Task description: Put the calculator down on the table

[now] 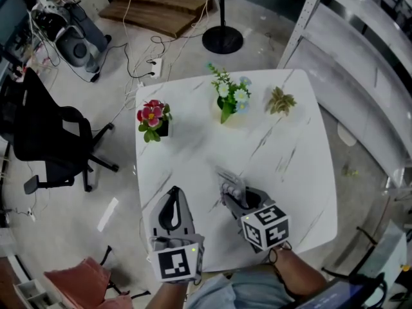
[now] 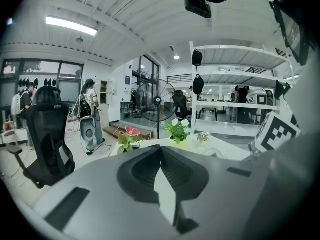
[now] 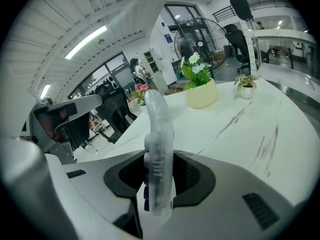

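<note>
A pale, see-through calculator (image 3: pixel 159 134) stands on edge between the jaws of my right gripper (image 3: pixel 161 159), which is shut on it. In the head view the calculator (image 1: pixel 229 180) sticks out forward from the right gripper (image 1: pixel 234 197), just above the near middle of the white marble table (image 1: pixel 290 153). My left gripper (image 1: pixel 174 192) hovers over the table's near left part, its fingertips meeting with nothing between them. In the left gripper view the jaws of the left gripper (image 2: pixel 160 148) touch at the tip.
Across the far side of the table stand a red-flowered pot (image 1: pixel 153 121), a cream vase of white and blue flowers (image 1: pixel 230 98) and a small green plant (image 1: pixel 280 102). A black office chair (image 1: pixel 48 140) is left of the table, a metal rack (image 1: pixel 360 56) to its right.
</note>
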Tool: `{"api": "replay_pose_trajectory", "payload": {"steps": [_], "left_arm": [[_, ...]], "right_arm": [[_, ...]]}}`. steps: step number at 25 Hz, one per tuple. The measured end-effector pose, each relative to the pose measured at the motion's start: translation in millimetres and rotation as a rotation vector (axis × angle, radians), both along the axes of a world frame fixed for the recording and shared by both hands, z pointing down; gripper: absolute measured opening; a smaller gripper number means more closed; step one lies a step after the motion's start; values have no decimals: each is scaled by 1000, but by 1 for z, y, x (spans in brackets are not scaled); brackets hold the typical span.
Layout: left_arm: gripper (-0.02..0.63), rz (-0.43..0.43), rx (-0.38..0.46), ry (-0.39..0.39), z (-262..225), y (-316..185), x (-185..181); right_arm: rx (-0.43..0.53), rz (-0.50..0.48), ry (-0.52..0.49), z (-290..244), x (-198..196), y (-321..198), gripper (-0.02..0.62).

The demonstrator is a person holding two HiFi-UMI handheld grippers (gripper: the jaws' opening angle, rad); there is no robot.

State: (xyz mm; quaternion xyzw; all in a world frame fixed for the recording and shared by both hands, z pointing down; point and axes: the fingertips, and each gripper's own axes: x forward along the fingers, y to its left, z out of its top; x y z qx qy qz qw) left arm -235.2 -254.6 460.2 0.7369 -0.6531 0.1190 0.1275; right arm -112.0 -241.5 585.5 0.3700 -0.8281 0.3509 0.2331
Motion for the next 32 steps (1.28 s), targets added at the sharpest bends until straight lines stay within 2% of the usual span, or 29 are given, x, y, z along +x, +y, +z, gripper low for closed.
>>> {"api": "replay_pose_trajectory", "payload": {"steps": [11, 15, 23, 32], "left_arm": [[6, -9, -11, 3, 3, -13, -5], [6, -14, -13, 5, 6, -16, -6], [6, -5, -17, 1, 8, -19, -3], [6, 4, -19, 2, 6, -18, 4]], "right_arm": [[-129, 53, 12, 24, 6, -6, 152], [-126, 60, 3, 25, 5, -10, 153], [-88, 50, 52, 27, 14, -14, 179], [-100, 69, 61, 34, 28, -16, 222]]}}
